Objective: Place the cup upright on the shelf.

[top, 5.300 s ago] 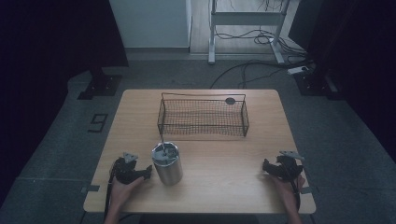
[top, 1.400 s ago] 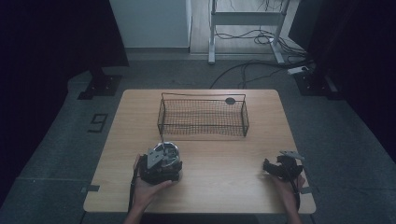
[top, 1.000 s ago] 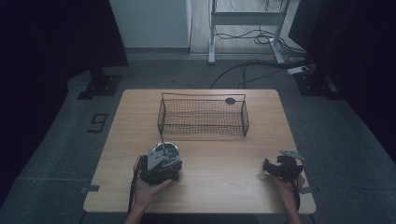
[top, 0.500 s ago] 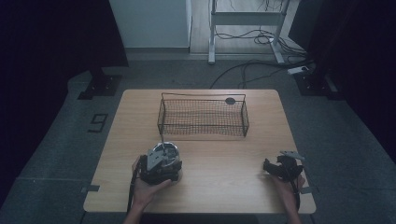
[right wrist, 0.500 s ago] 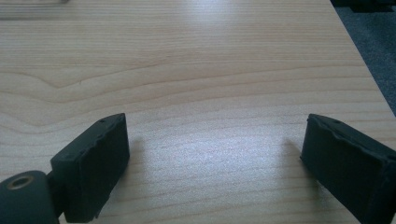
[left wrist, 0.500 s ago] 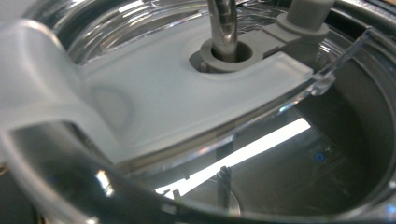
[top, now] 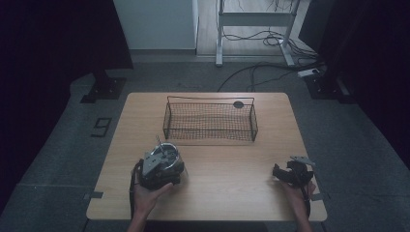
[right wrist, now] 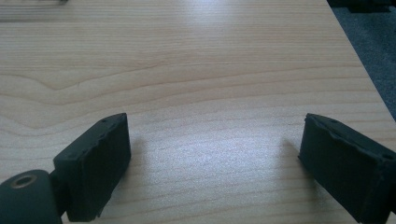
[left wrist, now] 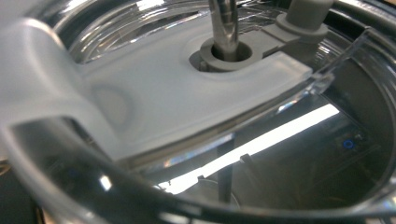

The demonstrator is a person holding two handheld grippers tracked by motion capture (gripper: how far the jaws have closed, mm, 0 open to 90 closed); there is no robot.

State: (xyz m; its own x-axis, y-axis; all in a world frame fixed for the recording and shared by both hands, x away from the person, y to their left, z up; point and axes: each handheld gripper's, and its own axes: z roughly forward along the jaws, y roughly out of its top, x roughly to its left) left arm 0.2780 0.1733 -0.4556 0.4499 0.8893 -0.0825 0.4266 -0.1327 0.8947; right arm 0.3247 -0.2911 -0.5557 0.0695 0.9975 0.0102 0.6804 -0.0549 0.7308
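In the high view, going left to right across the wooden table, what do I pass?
Left gripper at the shiny round metal cup with a clear lid → black wire mesh basket → small dark round disc on the table behind the basket's right end → right gripper, jaws open over bare light wood tabletop.

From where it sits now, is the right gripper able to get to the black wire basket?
Probably yes: the right gripper rests near the table's front right, jaws wide apart over bare wood, and nothing stands between it and the black wire basket farther back.

Lab-like room: dark curtains (top: pixel 58 43), floor cables (top: pixel 270 41), lone wooden table (top: pixel 217 159).
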